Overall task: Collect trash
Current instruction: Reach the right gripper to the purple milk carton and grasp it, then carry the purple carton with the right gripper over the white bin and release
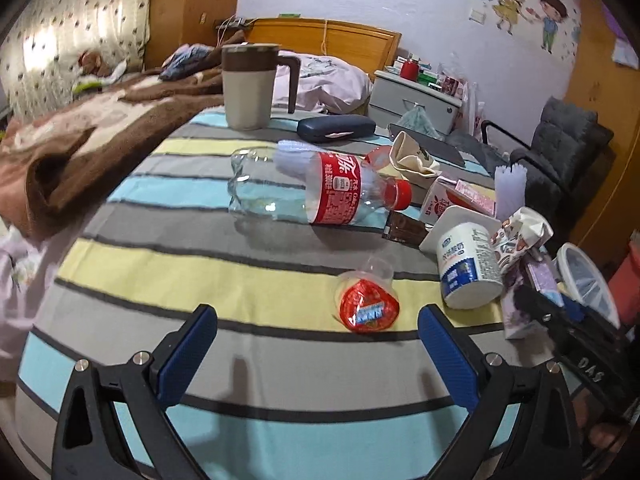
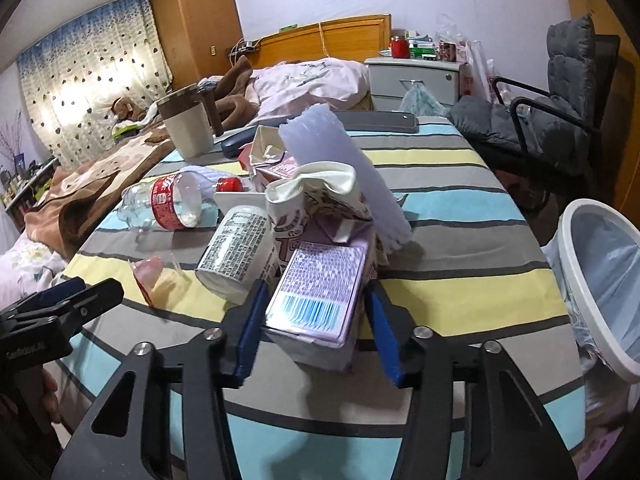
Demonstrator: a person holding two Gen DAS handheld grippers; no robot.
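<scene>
My right gripper [image 2: 314,328] is shut on a purple milk carton [image 2: 320,288] lying at the near edge of a trash pile on the striped tablecloth [image 2: 460,280]. Its blue pads [image 2: 250,320] sit against the carton's two sides. Beside the carton lie a white yoghurt cup [image 2: 240,256] and a crumpled paper cup [image 2: 304,196]. My left gripper [image 1: 316,344] is open above the cloth, nothing between its fingers. Just ahead of it lies a clear cup with a red foil lid [image 1: 366,304]. Farther off rests a clear bottle with a red label [image 1: 320,188].
A white bin with a plastic liner [image 2: 604,288] stands off the table's right edge. At the back of the table are a lidded mug [image 1: 248,84] and a dark glasses case [image 1: 336,128]. A bed with a brown blanket [image 1: 80,140] is left, a grey chair [image 2: 560,120] right.
</scene>
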